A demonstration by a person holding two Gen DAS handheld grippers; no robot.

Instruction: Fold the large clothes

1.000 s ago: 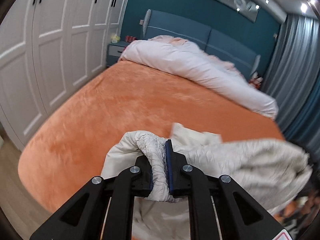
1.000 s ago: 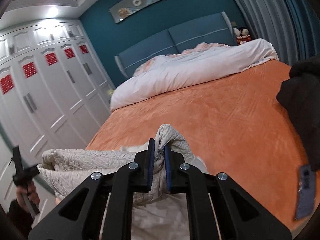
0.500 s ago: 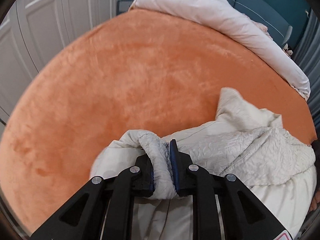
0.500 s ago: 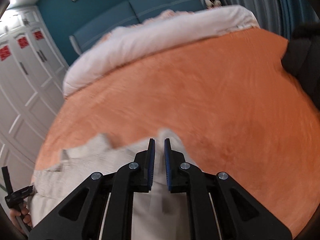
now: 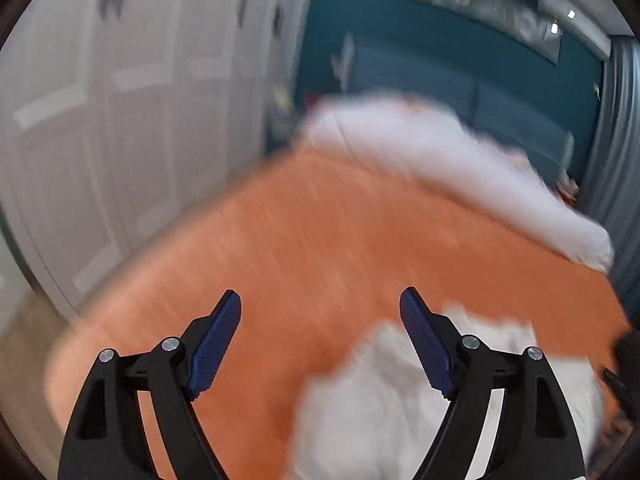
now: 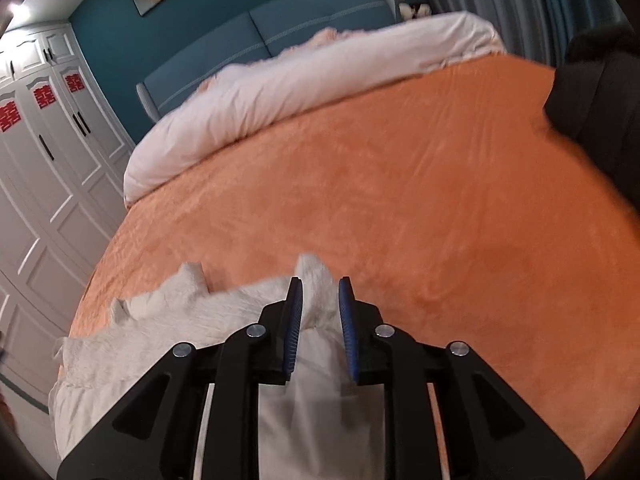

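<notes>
A cream quilted garment (image 6: 192, 320) lies bunched on the near end of the orange bed (image 6: 400, 200). In the blurred left wrist view it shows (image 5: 380, 400) at the lower right. My left gripper (image 5: 320, 308) is wide open and empty above the bed, left of the garment. My right gripper (image 6: 320, 292) is partly open just over the garment's right end, with a fold of cloth lying loose between its jaws.
A white duvet (image 6: 300, 84) is rolled up at the head of the bed by the blue headboard (image 6: 260, 36). White wardrobes (image 6: 44, 168) stand along the left. A black garment (image 6: 600, 100) lies at the bed's right edge. Grey curtains (image 5: 616, 160) hang on the right.
Both grippers have let go of the garment and opened. The garment has dropped onto the bed. The left gripper has swung up fast, blurring its view.
</notes>
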